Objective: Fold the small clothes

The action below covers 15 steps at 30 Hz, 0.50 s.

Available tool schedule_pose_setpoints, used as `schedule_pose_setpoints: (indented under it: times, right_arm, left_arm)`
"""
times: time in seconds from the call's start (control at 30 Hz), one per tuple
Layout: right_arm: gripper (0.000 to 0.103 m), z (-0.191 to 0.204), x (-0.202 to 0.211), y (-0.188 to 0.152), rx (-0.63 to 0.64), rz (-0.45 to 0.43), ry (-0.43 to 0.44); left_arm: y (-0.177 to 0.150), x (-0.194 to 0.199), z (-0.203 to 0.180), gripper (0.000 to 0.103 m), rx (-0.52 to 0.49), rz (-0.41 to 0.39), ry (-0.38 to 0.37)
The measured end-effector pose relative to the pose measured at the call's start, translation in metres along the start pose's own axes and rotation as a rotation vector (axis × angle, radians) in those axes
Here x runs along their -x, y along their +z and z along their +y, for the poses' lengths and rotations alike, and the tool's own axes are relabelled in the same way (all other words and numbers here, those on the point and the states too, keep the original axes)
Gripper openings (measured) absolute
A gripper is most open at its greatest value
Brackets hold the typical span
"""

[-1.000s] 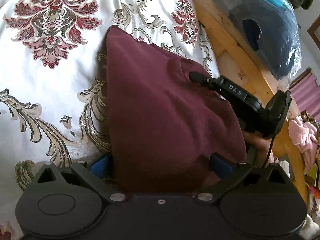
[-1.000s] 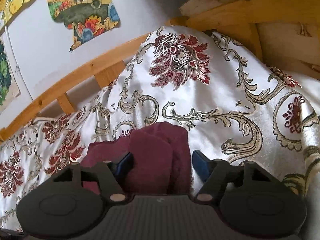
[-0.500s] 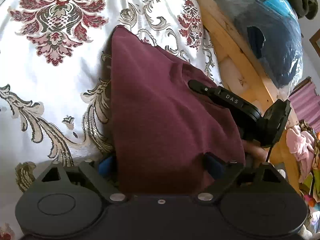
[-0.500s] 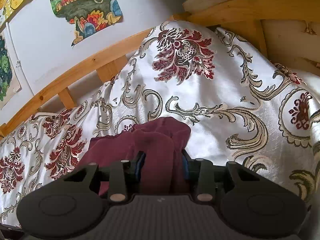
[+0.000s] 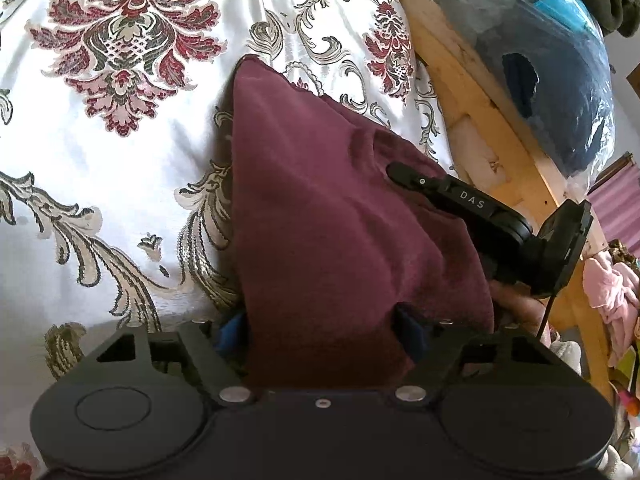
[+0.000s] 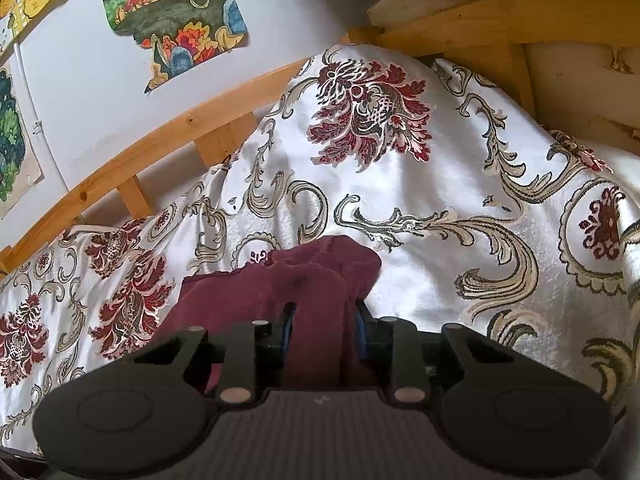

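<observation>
A maroon garment (image 5: 320, 200) lies on a white bedspread (image 5: 120, 160) with red and gold flowers. The near end of the garment fills the gap in my left gripper (image 5: 320, 320). Its jaws are closing, and its blue pads stand wide at the cloth's two side edges. In the right wrist view, my right gripper (image 6: 324, 320) is closing on a bunched fold of the garment (image 6: 320, 276), with the pads pressing the cloth from both sides. One of the right gripper's fingers (image 5: 440, 188) lies over the garment's right edge in the left wrist view, with a hand (image 5: 516, 304) below it.
A wooden bed frame (image 5: 480, 100) runs along the bedspread's right side, with a plastic bag of blue clothes (image 5: 540, 60) and pink clothes (image 5: 612, 288) beyond it. A wooden rail (image 6: 160, 152) and a wall with posters (image 6: 172, 20) stand behind the bed.
Both pairs of jaws have narrowed. The right gripper's pads went from standing apart beside the cloth to pinching a raised fold of it. Neither hand has shifted.
</observation>
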State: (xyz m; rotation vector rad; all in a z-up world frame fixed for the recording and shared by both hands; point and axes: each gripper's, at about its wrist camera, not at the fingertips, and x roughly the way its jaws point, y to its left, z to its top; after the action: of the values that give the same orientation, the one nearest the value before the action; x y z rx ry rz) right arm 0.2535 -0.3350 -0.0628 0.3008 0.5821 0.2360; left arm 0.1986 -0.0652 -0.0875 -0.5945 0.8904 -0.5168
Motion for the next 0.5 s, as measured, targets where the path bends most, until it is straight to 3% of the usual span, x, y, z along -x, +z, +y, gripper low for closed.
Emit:
schedule_pose_setpoints:
  times: [0.5]
  right_arm:
    - [0.025,0.014,0.011,0.005,0.031,-0.047,0.013]
  left_arm:
    - [0.000,0.010,-0.022,0.053,-0.088,-0.028,0.055]
